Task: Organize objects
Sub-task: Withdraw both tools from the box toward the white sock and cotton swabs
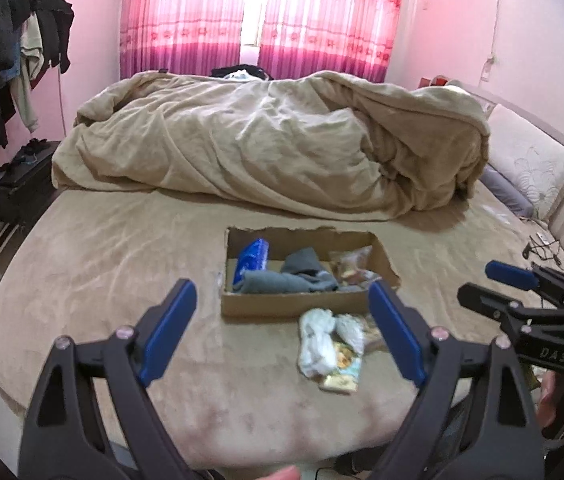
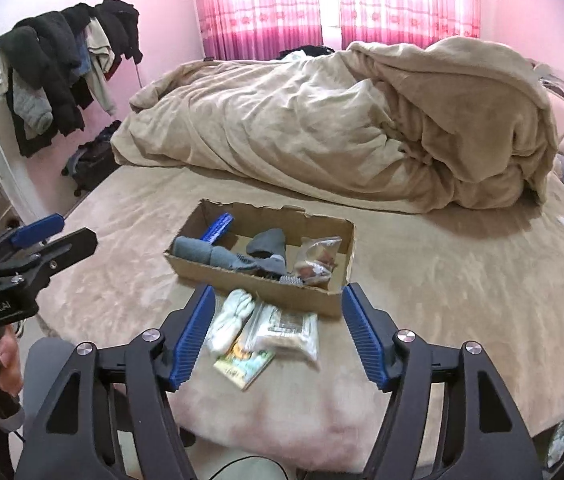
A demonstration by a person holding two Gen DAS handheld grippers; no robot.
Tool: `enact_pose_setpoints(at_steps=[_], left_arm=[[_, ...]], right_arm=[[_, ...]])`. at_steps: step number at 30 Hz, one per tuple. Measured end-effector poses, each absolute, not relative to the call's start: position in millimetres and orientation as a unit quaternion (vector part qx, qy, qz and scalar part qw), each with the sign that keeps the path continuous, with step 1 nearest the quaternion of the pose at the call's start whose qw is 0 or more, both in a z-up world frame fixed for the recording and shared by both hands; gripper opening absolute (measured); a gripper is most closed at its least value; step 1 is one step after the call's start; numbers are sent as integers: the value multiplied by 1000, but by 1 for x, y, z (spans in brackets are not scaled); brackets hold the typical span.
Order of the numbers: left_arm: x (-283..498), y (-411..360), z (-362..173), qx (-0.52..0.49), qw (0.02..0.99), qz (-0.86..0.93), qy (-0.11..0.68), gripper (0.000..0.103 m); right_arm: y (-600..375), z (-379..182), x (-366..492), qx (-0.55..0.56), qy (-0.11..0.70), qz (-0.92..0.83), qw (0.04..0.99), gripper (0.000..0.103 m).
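Both the left tongs (image 1: 282,320) and right tongs (image 2: 278,332) gape wide, empty. In front of the cardboard box (image 2: 242,276) on the bed (image 2: 442,280) lie white socks (image 2: 228,318), soft and light: pinch mid-bundle. The clear packet (image 2: 286,334) looks slippery; take its edge.

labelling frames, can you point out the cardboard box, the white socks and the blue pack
cardboard box (image 2: 242,280), right wrist view, near front wall
white socks (image 2: 228,318), right wrist view, middle of the bundle
blue pack (image 1: 252,262), left wrist view, its printed face
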State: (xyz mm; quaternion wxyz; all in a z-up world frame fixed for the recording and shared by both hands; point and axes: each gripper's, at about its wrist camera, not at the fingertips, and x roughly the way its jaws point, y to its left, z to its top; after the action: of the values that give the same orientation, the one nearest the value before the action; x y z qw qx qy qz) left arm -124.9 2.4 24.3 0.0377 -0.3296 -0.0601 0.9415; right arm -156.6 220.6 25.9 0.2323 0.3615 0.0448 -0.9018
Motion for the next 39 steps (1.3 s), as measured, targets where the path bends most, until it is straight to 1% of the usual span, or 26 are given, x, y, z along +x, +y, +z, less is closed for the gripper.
enact_pose_setpoints(at_steps=[8,17,21,33,39], left_arm=[[-83,14,28,-327,42,942,-62,89],[-78,39,-7,-363,61,928,-53,89],[-86,49,-30,-378,59,923,-36,89],[-132,59,-99,-432,69,898,-36,89],[-158,52,-126,-452,71,887,-66,89]], right_arm=[[236,39,-124,347,33,-907,237,73],[242,19,-117,351,32,-905,238,76],[242,5,-122,365,33,-899,240,77],[237,-47,-160,411,28,-880,236,77],[227,-76,-185,433,28,-869,237,77]])
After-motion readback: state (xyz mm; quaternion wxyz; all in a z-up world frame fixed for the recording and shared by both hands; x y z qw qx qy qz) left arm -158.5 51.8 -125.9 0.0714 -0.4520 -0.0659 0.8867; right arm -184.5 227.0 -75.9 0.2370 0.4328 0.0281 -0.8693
